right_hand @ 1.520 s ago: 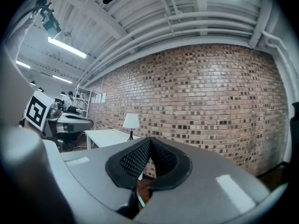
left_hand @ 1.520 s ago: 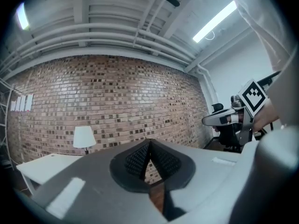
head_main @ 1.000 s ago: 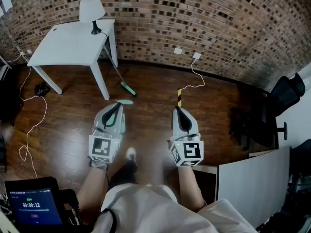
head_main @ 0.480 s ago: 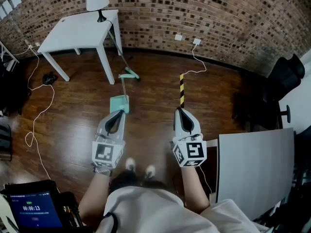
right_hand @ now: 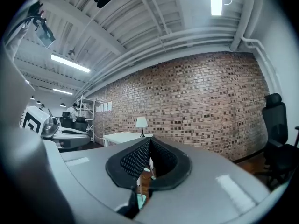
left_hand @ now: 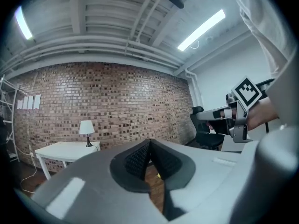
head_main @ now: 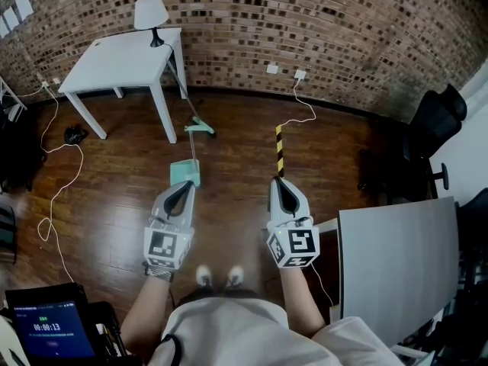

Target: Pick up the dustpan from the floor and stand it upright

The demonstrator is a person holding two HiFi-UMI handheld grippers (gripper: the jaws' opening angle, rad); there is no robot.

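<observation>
Dark wooden floorboards (head_main: 114, 204) run up to a brick wall (head_main: 343, 29), and a white table (head_main: 126, 59) standing against that wall anchors everything else. Left of the table and nearer the person, a white cable (head_main: 53, 197) loops across the boards. A screen (head_main: 46, 328) showing a timer sits at the near edge, well apart from the table. On the table's back right corner stands a white-shaded lamp (head_main: 150, 14). A broom (head_main: 200, 129) leans against the table's right side, its teal head on the floor just off the right front leg.

The dustpan (head_main: 185, 172), teal as well, lies on the floor nearer the person than that same leg. Its thin handle points toward the broom head (whether the two touch is too fine to tell). The left gripper (head_main: 185, 185) is held level just short of the pan, its fingers pressed together with nothing between them. The right gripper (head_main: 279, 181), farther right of the table, has its fingers closed and empty too. It points at a yellow-and-black striped bar (head_main: 279, 149) on the floor. Farthest right of the table are a black office chair (head_main: 431, 124) by the wall and a grey panel (head_main: 396, 258) close to the person.
</observation>
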